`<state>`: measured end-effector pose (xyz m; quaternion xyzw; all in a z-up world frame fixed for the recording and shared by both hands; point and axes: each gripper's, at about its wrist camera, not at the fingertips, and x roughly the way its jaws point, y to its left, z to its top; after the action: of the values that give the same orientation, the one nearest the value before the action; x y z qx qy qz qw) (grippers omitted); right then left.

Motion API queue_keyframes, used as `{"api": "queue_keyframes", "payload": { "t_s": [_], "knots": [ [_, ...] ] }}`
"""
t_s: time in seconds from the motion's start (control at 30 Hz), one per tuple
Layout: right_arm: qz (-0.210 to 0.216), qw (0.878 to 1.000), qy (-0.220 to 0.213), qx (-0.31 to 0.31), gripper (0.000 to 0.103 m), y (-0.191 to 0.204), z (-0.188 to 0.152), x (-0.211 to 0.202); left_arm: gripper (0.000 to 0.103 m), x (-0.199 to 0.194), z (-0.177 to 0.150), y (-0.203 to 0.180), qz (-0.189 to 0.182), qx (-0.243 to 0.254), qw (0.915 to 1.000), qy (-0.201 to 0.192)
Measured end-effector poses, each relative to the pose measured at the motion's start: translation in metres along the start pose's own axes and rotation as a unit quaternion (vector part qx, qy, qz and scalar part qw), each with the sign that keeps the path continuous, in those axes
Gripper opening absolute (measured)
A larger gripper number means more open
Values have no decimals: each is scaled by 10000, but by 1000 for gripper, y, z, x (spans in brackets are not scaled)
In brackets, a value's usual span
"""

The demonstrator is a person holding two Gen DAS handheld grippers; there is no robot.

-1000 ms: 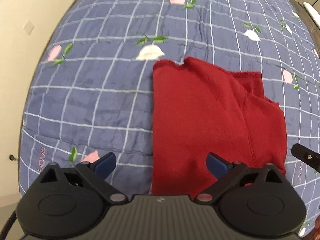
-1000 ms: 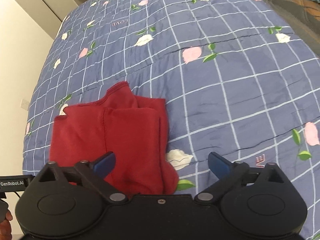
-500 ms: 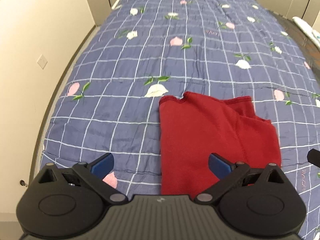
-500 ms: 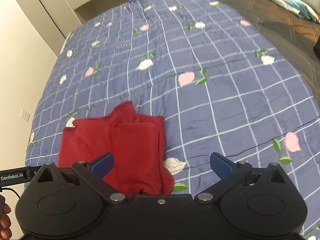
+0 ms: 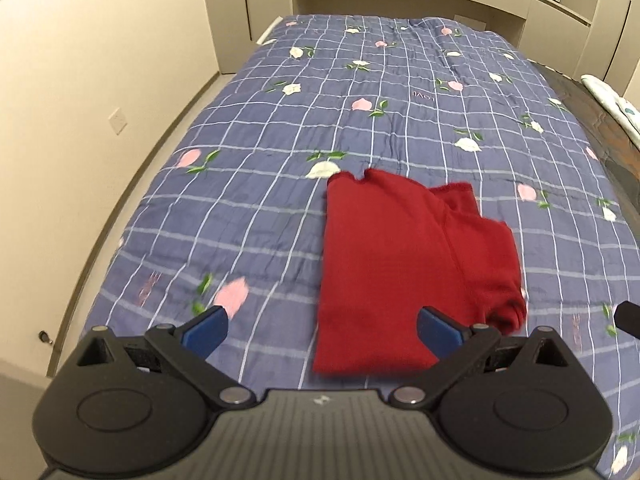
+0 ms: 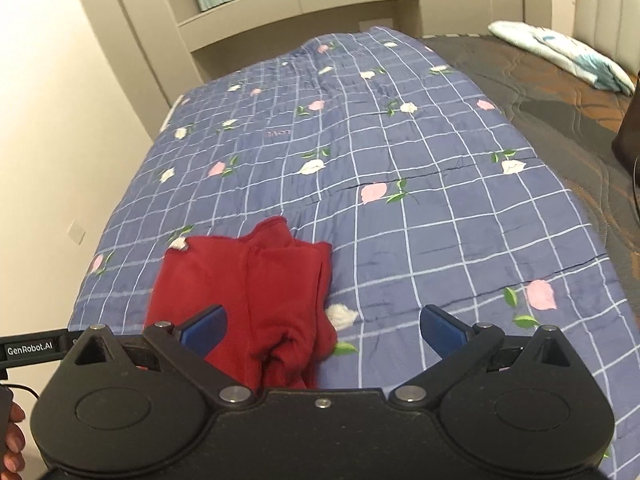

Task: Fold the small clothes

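Red cloth (image 5: pixel 404 264), a small garment folded into a rough rectangle with one layer doubled over its far-right part, lies flat on the bed's quilt (image 5: pixel 256 184), blue with a white grid and pink and white flowers. Left hand-held gripper (image 5: pixel 320 330) hangs above the quilt's near edge with its blue-tipped fingers (image 5: pixel 204 330) spread wide and nothing between them; the garment sits just ahead of it, toward its right finger, whose tip overlaps the cloth's near-right corner in the left wrist view. Right hand-held gripper (image 6: pixel 322 330) is likewise released and empty, and the same garment (image 6: pixel 240 288) lies ahead of it toward its left finger, with a bunched lump at the near end. Bare quilt (image 6: pixel 440 208) stretches ahead of its right finger. Beyond the quilt's far-right side a patterned pillow (image 6: pixel 560 56) rests on a dark mattress.
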<state>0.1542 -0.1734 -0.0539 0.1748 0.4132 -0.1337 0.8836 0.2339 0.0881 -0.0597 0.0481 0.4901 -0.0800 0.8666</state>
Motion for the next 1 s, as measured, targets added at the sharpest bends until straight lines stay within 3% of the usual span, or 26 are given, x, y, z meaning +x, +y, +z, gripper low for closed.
{"api": "queue_keyframes", "payload": {
  "t_s": [0.2, 0.47, 0.67, 1.0],
  "knots": [
    [261, 9990, 96, -360, 102, -13, -37, -42, 102, -46, -57, 0, 205, -178, 9996, -62],
    [397, 9959, 441, -679, 102, -25, -84, -84, 102, -82, -117, 8, 279, -200, 9993, 158],
    [394, 9951, 614, -663, 102, -20, -99, -96, 102, -89, -136, 19, 256, -158, 9991, 291],
    [300, 9940, 905, -538, 102, -4, -112, -93, 102, -85, -140, 38, 208, -77, 9988, 433]
  ]
}}
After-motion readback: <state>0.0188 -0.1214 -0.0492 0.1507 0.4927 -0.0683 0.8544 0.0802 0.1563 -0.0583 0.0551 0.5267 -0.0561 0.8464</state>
